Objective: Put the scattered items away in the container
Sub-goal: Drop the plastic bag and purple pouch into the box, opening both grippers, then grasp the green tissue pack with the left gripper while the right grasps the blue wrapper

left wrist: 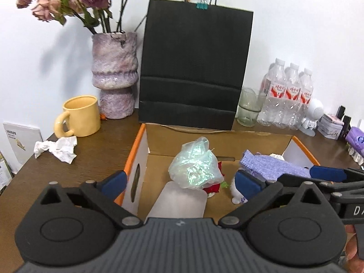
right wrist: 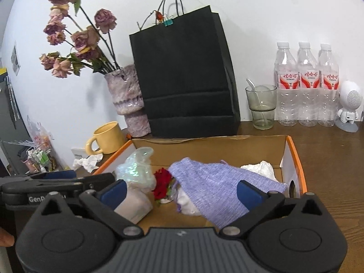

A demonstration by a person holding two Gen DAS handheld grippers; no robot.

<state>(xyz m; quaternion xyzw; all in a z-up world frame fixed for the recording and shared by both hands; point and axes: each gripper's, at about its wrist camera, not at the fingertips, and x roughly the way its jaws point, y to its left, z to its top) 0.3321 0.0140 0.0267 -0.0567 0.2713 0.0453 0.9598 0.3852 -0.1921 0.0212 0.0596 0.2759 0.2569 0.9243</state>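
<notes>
Cardboard, trimmed in orange, forms the open box point(left wrist: 136, 141) that fills the middle of the left wrist view, sitting on a dark wooden counter point(left wrist: 102, 141). Inside it lie an iridescent plastic bag point(left wrist: 195, 166), a red flower point(left wrist: 215, 185), a lilac knitted cloth point(left wrist: 273, 166) and a pale flat pouch point(left wrist: 182, 202). One crumpled white tissue point(left wrist: 58, 149) remains on the counter left of the box, near a yellow mug point(left wrist: 79, 116). The left gripper point(left wrist: 182, 183) hangs over the box's near edge, angled downward, its blue pads spread wide with nothing pressed between them. The right gripper's fingers point(left wrist: 327, 174) enter from the right edge.

From the right wrist view, the same box point(right wrist: 295, 157) shows the knitted cloth point(right wrist: 216, 188) draped over something white, another crumpled white tissue point(right wrist: 259, 168) in the far right corner, the plastic bag point(right wrist: 136, 170) and the flower point(right wrist: 162, 183). The right gripper point(right wrist: 182, 192) is released too, pads wide apart above the cloth without touching it. The left gripper point(right wrist: 56, 182) lies alongside at the left.

Most items appear tidied; the tissue by the mug point(right wrist: 87, 162) looks like what is left. A black paper bag point(right wrist: 186, 79), vase point(right wrist: 132, 100), glass point(right wrist: 261, 107) and bottles point(right wrist: 307, 84) stand behind.
</notes>
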